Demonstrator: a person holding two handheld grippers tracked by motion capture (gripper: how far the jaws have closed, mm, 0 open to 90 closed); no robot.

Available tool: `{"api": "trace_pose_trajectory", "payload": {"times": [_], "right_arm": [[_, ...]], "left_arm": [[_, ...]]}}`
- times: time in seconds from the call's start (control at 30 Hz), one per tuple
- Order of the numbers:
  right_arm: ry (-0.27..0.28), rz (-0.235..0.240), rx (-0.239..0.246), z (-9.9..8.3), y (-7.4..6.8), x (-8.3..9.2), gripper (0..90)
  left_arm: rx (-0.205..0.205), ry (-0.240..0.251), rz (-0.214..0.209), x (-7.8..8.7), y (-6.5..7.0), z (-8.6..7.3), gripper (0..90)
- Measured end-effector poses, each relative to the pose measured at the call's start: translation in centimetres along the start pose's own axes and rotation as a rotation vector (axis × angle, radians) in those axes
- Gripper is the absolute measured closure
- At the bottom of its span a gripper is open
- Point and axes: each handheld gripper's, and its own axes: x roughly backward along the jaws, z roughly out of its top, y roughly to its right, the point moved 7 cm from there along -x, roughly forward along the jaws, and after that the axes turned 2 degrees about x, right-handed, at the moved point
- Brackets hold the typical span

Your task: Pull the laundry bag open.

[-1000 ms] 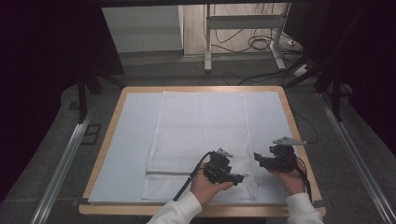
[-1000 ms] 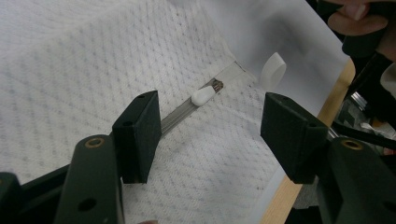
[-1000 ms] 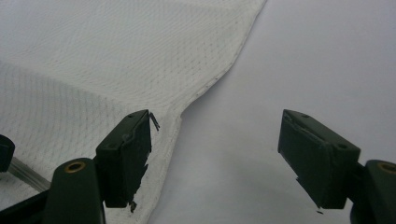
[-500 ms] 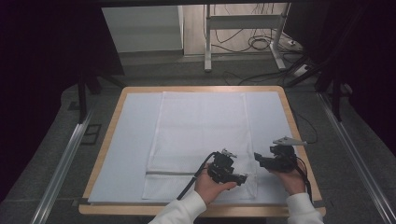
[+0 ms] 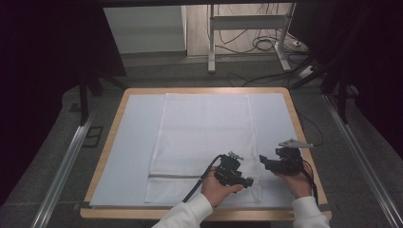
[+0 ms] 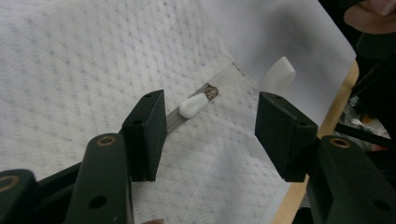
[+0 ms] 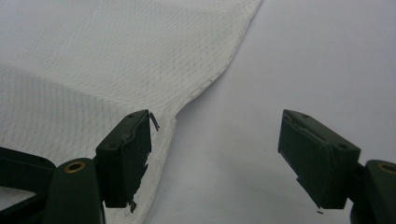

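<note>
My left gripper (image 6: 210,135) has its jaws spread apart and clamped on nothing; they have just been closing a little. Between them, lower down on the cloth, I see the white zipper pull (image 6: 193,106), lying at the end of a grey zipper (image 6: 173,122) that runs across the white mesh bag (image 6: 84,70). Neither jaw touches the pull. Past the pull the zipper ends near the bag's side edge, and a small white tab (image 6: 279,72) sticks out just beyond that edge over the pale sheet.

My right gripper (image 7: 215,158) also stands released, jaws wide with nothing between them but the pale blue sheet (image 7: 303,60). Its one jaw sits right over the hem of the mesh bag (image 7: 93,60); the other is off the bag, above the sheet. I cannot tell whether the first jaw rests on the hem.

From the high view, the left gripper (image 5: 242,179) is over the bag's (image 5: 204,128) near right corner, close to the right end of the zipper (image 5: 173,176). The right gripper (image 5: 266,165) is just beside that same corner, off the bag's right edge. The bag lies flat in the middle of the sheet (image 5: 133,142), which covers the bench (image 5: 116,109); the zipper runs across the bag's near end. Both hands come in from the bench's near edge, in white sleeves (image 5: 185,213).
</note>
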Motion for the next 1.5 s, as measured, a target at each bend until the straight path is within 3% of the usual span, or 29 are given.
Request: {"api": "trace_pose_trajectory", "payload": {"times": [0.2,0.47,0.93,1.03,1.1,1.5], "right_arm": [[0.0,0.001,-0.003,0.0,0.0,0.0,25.6],[0.0,-0.003,-0.004,0.0,0.1,0.0,25.5],[-0.009,-0.021,0.008,-0.1,0.1,-0.2,25.5],[-0.01,-0.024,0.01,-0.1,0.1,-0.2,25.5],[-0.011,-0.028,0.016,-0.1,0.1,-0.2,25.5],[-0.009,-0.031,0.01,-0.1,0.2,-0.2,25.5]], "left_arm": [[0.022,-0.003,-0.019,-0.5,0.1,0.1,44.7],[0.011,-0.007,-0.016,-0.9,0.4,0.1,46.8],[0.024,0.009,-0.021,-1.2,0.0,0.4,61.2],[0.006,0.006,-0.01,-1.2,0.0,0.4,61.9],[-0.029,0.003,0.016,-1.2,0.1,0.3,62.6],[-0.021,-0.008,0.004,-1.4,-0.2,0.6,70.9]]}}
